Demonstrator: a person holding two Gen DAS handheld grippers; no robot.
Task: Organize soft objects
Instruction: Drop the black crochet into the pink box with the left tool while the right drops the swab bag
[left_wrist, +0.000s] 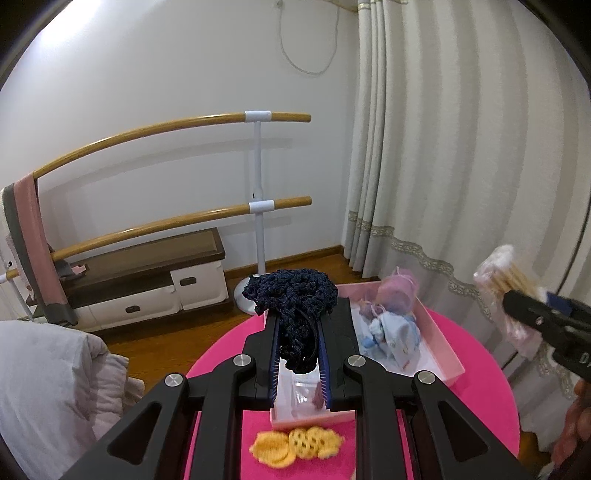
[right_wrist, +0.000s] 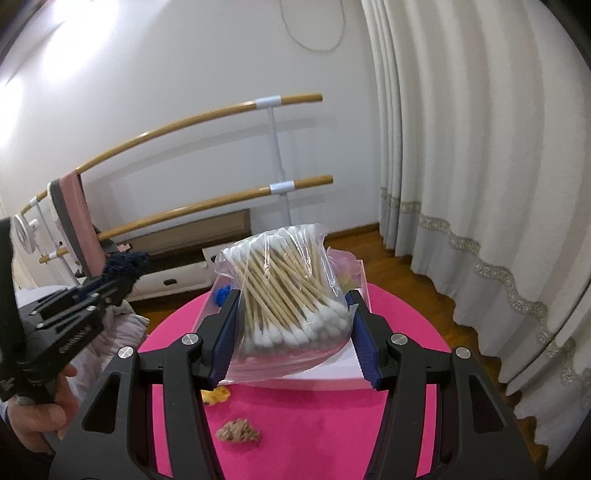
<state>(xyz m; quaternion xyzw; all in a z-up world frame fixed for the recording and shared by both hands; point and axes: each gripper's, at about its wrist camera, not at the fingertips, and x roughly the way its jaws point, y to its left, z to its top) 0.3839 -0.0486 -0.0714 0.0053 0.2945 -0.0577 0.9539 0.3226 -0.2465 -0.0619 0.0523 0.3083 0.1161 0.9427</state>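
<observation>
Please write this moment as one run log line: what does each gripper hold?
left gripper: shut on dark blue crocheted yarn piece | right gripper: shut on clear plastic bag of wooden cotton swabs | both above round pink table
</observation>
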